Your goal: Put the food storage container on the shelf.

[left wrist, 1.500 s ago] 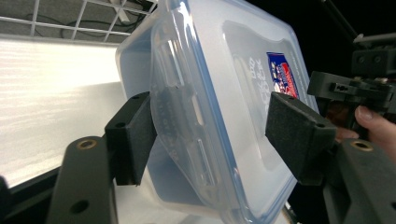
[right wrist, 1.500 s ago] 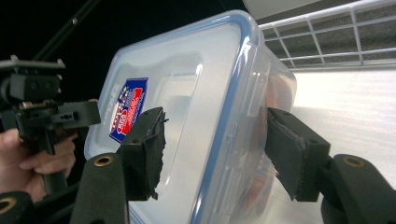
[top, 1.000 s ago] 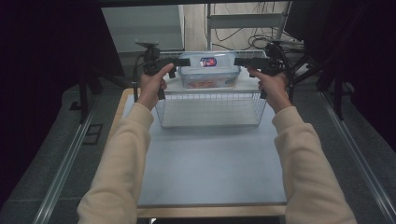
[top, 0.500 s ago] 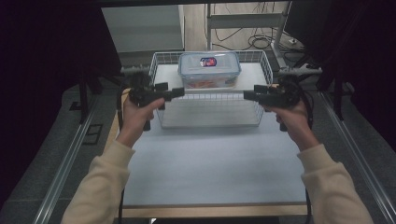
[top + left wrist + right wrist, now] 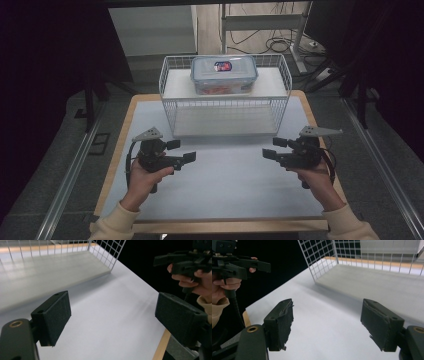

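A clear plastic box with a blue lid (image 5: 224, 74) sits on the upper shelf of a white wire rack (image 5: 225, 107) at the far side of the table. My left gripper (image 5: 182, 151) (image 5: 112, 315) hovers over the white tabletop in front of the rack's left corner. It points right, open, with nothing between its pads. My right gripper (image 5: 272, 148) (image 5: 327, 322) mirrors it at the right and points left. Its jaws have just been opening and stand wide apart, empty. Each gripper view shows the other hand's gripper farther off (image 5: 180, 261) (image 5: 237, 265).
The white tabletop (image 5: 225, 180) has a wooden rim (image 5: 112, 165). The rack's lower shelf (image 5: 225, 120) is bare. Metal rails (image 5: 70, 170) run along both sides of the table, and cables and stands lie on the floor behind it.
Both hands have left the sides of the box and drawn back toward the person and downward. The box stays on the rack's upper shelf.
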`<action>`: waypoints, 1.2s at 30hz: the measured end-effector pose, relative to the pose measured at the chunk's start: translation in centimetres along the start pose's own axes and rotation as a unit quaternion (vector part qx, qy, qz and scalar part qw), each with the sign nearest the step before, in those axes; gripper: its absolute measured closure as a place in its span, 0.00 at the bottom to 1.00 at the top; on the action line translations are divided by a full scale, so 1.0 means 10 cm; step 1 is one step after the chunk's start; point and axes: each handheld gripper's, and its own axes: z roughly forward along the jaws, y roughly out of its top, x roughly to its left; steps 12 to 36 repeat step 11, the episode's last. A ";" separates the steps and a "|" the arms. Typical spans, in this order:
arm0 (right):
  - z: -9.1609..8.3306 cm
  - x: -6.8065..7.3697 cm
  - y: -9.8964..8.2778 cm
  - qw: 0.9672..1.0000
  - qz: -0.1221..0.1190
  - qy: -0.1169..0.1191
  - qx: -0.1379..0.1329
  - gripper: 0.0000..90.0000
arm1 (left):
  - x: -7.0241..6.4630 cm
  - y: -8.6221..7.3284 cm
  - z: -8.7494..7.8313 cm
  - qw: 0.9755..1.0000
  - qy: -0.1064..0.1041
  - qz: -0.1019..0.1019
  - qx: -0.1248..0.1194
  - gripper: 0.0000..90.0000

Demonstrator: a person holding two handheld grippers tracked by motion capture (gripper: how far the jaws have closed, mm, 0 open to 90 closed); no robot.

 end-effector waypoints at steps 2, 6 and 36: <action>0.02 -0.01 -0.06 1.000 -0.002 -0.004 0.008 0.28 | 0.03 -0.03 0.02 1.000 0.005 -0.005 0.003 0.15; 0.00 0.01 -0.04 1.000 -0.016 -0.019 0.000 0.26 | 0.03 -0.05 0.02 1.000 0.005 -0.002 0.005 0.15; -0.06 0.01 -0.12 0.999 -0.026 -0.026 -0.010 0.22 | 0.06 -0.10 0.04 1.000 0.006 -0.008 0.006 0.15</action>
